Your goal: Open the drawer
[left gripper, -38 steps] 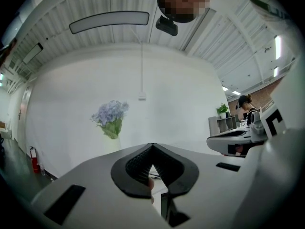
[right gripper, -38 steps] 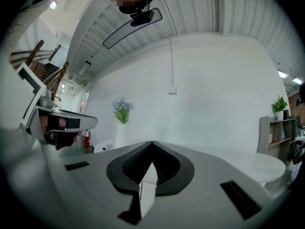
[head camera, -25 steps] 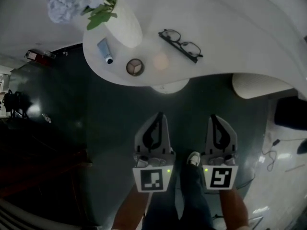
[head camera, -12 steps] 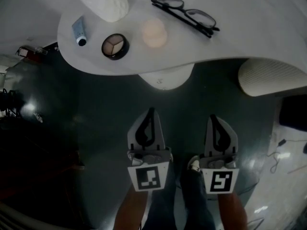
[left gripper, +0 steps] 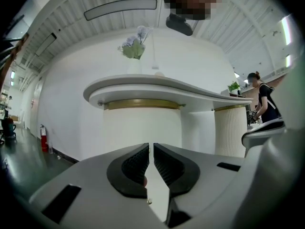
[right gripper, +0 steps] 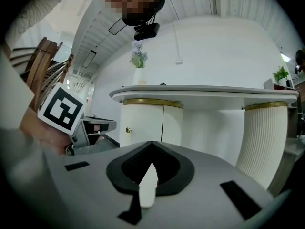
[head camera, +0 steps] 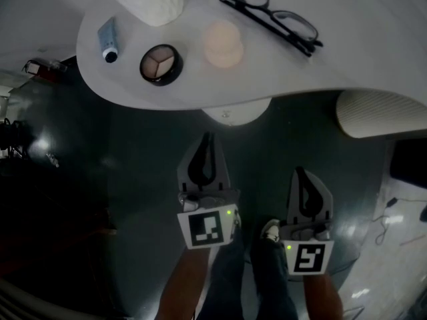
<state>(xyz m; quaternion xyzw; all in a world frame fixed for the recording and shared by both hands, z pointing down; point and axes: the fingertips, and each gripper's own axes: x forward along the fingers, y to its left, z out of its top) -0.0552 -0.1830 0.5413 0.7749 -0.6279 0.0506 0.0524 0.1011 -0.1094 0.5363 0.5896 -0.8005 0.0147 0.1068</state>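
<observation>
Now, head view: the left gripper [head camera: 207,140] has advanced toward the pedestal [head camera: 235,111] and the right gripper [head camera: 299,173] trails. We count one glasses [head camera: 269,17], one tube [head camera: 108,37], one compact [head camera: 160,64].

Left gripper view: jaws closed to a slit, empty.

Right gripper view: jaws clenched, empty. One knob [right gripper: 127,129], probably the drawer's, sits well ahead.

the head view is dim: the floor [head camera: 133,179] around the jaws is almost black, with a small glare spot [head camera: 40,149] far to their left and pale reflections to their right. the white worktop [head camera: 347,59] ahead of the jaws is the brightest area. both gripper views are bright and evenly lit, with a ceiling strip light [left gripper: 120,8] above the jaws. all views bend strongly toward dark, vignetted edges. the left gripper [left gripper: 151,149] and right gripper [right gripper: 152,144] look soft nearest the lens.
</observation>
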